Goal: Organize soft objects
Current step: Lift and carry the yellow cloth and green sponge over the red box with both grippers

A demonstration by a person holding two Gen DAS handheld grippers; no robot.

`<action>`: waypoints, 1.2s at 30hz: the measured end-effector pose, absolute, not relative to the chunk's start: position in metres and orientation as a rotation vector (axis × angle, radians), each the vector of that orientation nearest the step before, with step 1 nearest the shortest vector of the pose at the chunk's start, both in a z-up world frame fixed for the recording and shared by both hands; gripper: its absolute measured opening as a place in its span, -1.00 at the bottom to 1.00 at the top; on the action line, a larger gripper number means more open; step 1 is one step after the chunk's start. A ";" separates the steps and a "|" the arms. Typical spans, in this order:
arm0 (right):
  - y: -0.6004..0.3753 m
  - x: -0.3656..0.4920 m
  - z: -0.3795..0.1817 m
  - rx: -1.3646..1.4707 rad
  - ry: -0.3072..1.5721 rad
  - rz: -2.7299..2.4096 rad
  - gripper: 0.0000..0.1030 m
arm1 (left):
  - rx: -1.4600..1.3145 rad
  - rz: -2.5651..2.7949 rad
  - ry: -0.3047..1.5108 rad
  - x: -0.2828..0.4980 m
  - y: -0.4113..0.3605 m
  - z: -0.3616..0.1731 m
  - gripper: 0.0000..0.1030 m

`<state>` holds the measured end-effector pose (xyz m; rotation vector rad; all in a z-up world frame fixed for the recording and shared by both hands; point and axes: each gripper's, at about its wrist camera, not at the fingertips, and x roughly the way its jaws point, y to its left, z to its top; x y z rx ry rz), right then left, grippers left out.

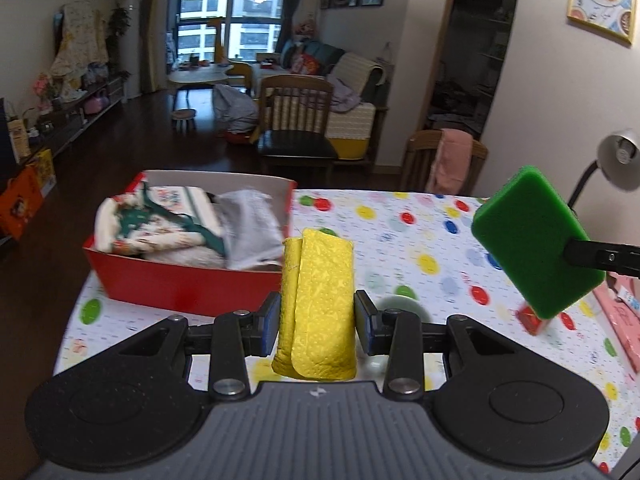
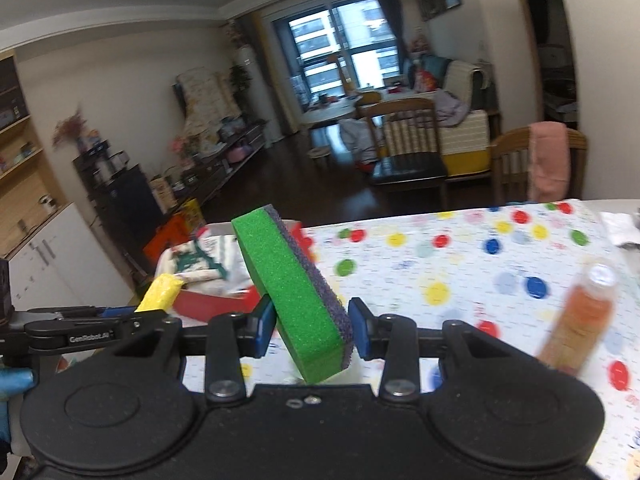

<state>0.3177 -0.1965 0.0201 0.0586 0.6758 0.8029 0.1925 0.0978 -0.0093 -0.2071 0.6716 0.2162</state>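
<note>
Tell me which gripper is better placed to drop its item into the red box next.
Probably left. The left gripper holds the yellow cloth right beside the red box; the right gripper, with the green sponge, is farther away.

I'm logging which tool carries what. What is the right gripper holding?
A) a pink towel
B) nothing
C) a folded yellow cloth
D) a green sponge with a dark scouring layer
D: the right gripper pinches the green sponge with a dark scouring layer above the table.
</note>
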 end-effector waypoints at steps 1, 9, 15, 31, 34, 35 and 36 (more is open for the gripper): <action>-0.185 0.318 0.021 0.053 0.678 0.816 -0.26 | -0.205 0.226 0.672 0.192 0.106 -0.008 -0.28; -0.098 0.325 0.027 0.002 0.664 0.855 -0.26 | -0.190 0.296 0.673 0.195 0.172 -0.004 -0.28; -0.041 0.327 0.025 -0.023 0.660 0.845 -0.26 | -0.172 0.323 0.679 0.207 0.215 -0.004 -0.28; 0.082 0.355 -0.010 -0.108 0.698 0.733 -0.26 | -0.122 0.318 0.730 0.267 0.297 -0.036 -0.28; 0.099 0.367 -0.019 -0.103 0.718 0.710 -0.26 | -0.124 0.304 0.747 0.281 0.305 -0.045 -0.27; 0.105 0.369 -0.021 -0.105 0.725 0.706 -0.26 | -0.125 0.299 0.753 0.286 0.306 -0.048 -0.28; 0.111 0.371 -0.024 -0.113 0.729 0.700 -0.26 | -0.120 0.296 0.756 0.289 0.307 -0.051 -0.28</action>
